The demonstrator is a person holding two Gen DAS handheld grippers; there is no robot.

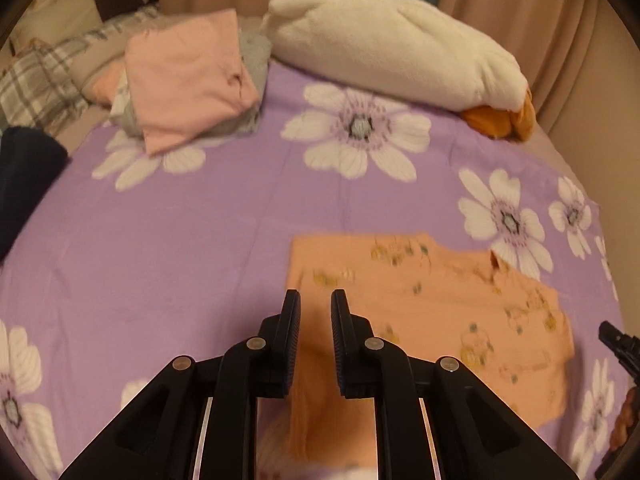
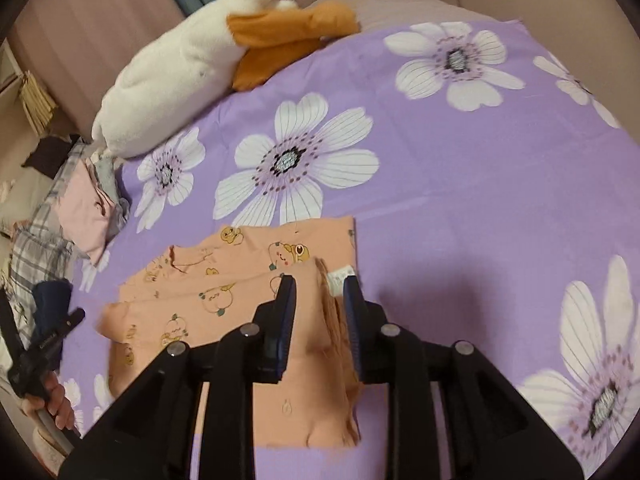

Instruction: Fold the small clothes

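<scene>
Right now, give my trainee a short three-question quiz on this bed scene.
1. True or false: the orange garment lies on the purple sheet.
2. Which is on top of the folded pile beyond it? A) pink piece B) black piece C) green piece
3. Fill in: the plush toy lies at the bed's far ____.

Key: 1 true. 2 A, the pink piece. 3 edge.

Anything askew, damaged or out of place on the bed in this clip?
Nothing damaged or spilled. The peach garment lies mid-fold, its layers uneven, with a white label exposed at the lifted edge between the right gripper's fingers. The pink folded piece sits slightly crooked on its stack.
</scene>
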